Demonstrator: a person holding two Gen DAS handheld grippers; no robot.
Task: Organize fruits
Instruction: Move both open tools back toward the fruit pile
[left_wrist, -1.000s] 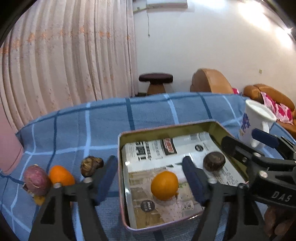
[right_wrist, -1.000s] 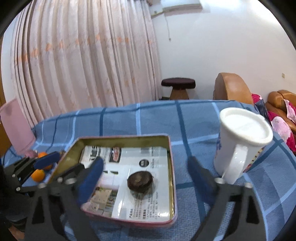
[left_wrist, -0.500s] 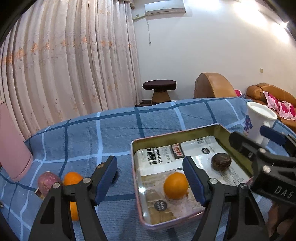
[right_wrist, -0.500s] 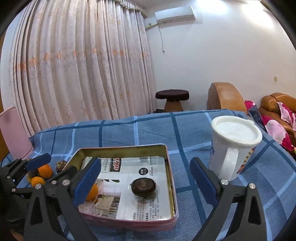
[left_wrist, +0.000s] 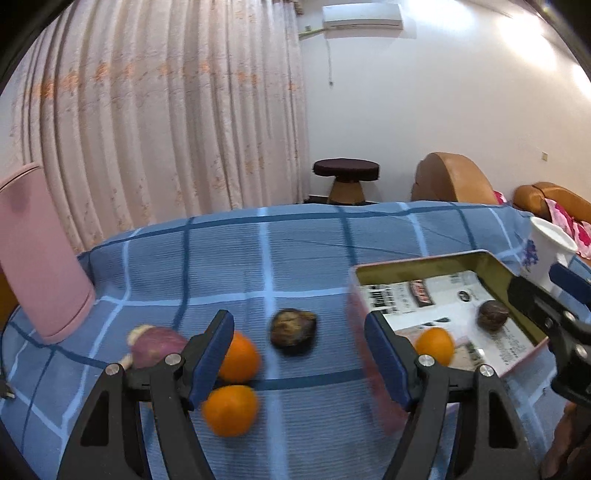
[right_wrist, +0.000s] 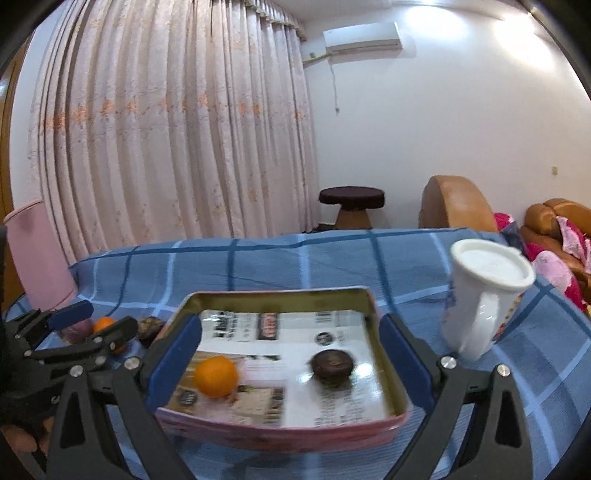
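Note:
A pink-rimmed tin tray (right_wrist: 280, 295) lined with newspaper holds an orange (right_wrist: 216, 376) and a dark brown fruit (right_wrist: 332, 364). Left of the tray, on the blue checked cloth, lie two oranges (left_wrist: 238, 356) (left_wrist: 229, 410), a dark wrinkled fruit (left_wrist: 293, 331) and a purple fruit (left_wrist: 159, 347). My left gripper (left_wrist: 299, 363) hovers open over the cloth, the loose oranges by its left finger and nothing between its jaws. My right gripper (right_wrist: 291, 360) stands open in front of the tray, empty; it also shows at the right edge of the left wrist view.
A white mug (right_wrist: 484, 295) stands right of the tray. A pink cylinder (left_wrist: 37, 254) stands at the cloth's left end. Beyond the far table edge are a curtain, a dark stool (right_wrist: 351, 205) and brown sofas (right_wrist: 554, 221).
My left gripper has swung left, away from the tray, so the loose fruits now lie ahead of it. My right gripper has pulled back slightly from the tray. Both stayed open.

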